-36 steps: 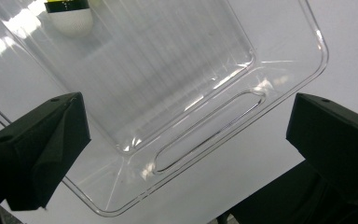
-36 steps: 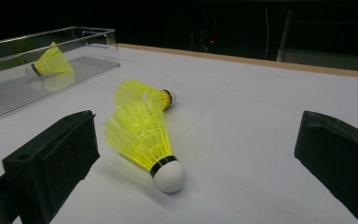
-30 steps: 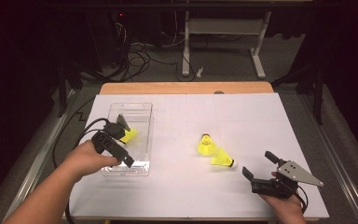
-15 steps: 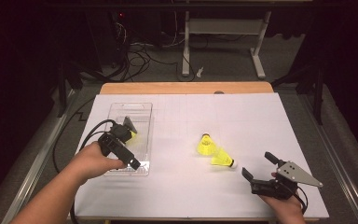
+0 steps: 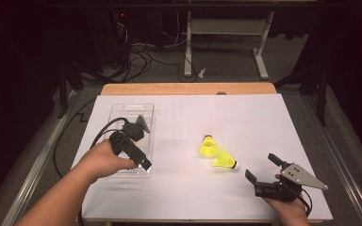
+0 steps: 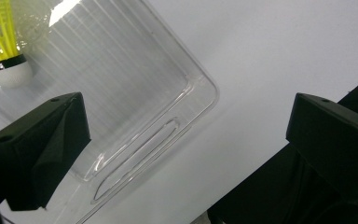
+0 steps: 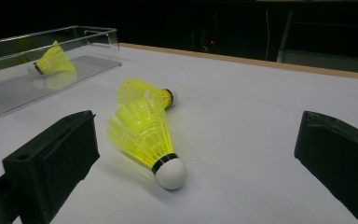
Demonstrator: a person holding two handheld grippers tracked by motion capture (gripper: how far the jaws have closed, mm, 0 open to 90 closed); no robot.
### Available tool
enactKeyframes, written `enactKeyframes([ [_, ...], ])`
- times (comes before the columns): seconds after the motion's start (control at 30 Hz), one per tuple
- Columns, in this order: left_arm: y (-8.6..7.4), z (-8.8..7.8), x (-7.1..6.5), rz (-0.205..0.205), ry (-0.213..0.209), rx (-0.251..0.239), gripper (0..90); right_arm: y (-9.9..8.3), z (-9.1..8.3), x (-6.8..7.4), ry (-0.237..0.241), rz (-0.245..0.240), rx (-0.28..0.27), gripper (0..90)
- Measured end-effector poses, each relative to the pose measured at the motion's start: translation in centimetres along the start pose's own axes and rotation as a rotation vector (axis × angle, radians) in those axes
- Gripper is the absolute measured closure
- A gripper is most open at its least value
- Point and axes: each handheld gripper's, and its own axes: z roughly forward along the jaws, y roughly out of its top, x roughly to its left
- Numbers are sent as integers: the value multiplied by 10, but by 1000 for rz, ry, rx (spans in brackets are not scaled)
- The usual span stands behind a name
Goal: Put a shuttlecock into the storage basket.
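Just ahead of the wide-open right tool (image 7: 196, 154), the nearest yellow shuttlecock (image 7: 144, 135), on its side, untouched.

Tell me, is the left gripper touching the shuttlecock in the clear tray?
Apart. In the left gripper view the open left gripper has the shuttlecock lying off beyond one jaw in the tray.

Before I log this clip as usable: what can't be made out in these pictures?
- High view: the shuttlecock in the clear tray is hidden by the left tool and hand.
- Left gripper view: that shuttlecock is cut off by the top and left edges.
- Right gripper view: the far shuttlecock is partly covered by the near shuttlecock.
- High view: the right tool partly covers the hand holding it.
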Motion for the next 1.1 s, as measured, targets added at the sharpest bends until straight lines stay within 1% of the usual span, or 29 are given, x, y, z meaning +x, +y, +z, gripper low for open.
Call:
enactKeyframes([
  [0.17, 7, 1, -8, 19, 6, 11, 8, 0, 0, 0, 4, 0, -3, 2],
  [0.37, 14, 1, -14, 32, -4, 9, 8, 0, -1, 0, 5, 0, -5, 1],
  [0.57, 20, 3, -20, 46, 0, 12, 8, 1, 0, 0, 6, 0, -3, 2],
  [0.73, 25, 4, -26, 55, -10, 6, 9, 1, 0, 0, 6, -1, -5, 2],
  [1.07, 41, 10, -46, 92, -22, 5, 8, 1, -1, 0, 8, -3, -7, 2],
  [1.1, 43, 11, -48, 102, -24, 9, 9, 1, -1, 0, 8, -2, -7, 2],
])
